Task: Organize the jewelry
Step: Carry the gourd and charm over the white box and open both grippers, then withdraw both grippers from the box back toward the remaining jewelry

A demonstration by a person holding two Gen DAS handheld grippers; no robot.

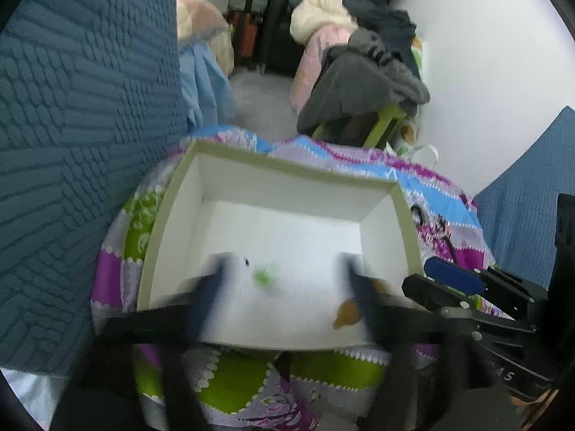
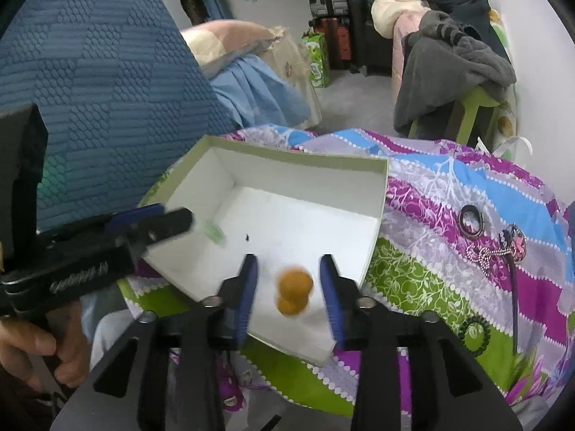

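Cluttered bedroom formed the backdrop in the left wrist view: blue quilted fabric to the left, clothes heaped on a green chair behind. On a patterned quilt (image 1: 230, 380) stood a white box (image 1: 169, 215), open at the top. The left gripper (image 1: 287, 273) hung over it with its jaws wide apart and nothing between the pads; both fingers were blurred. A small green piece (image 1: 265, 275) lay on the box floor below that gap, and an orange piece (image 1: 345, 314) lay near the right finger.

From the right wrist view, the right gripper (image 2: 289, 283) stood over the near corner of the box (image 2: 298, 163), its blue pads (image 2: 249, 287) parted and clear of the orange piece (image 2: 294, 291), which appeared loose between them, blurred. Hair ties and clips (image 2: 497, 248) lay on the quilt (image 2: 413, 280) to the right, outside the box.

Judgement: both pieces had been dropped in; the step in hand was the release. The next move called for lifting clear and reaching rightward for the remaining items.
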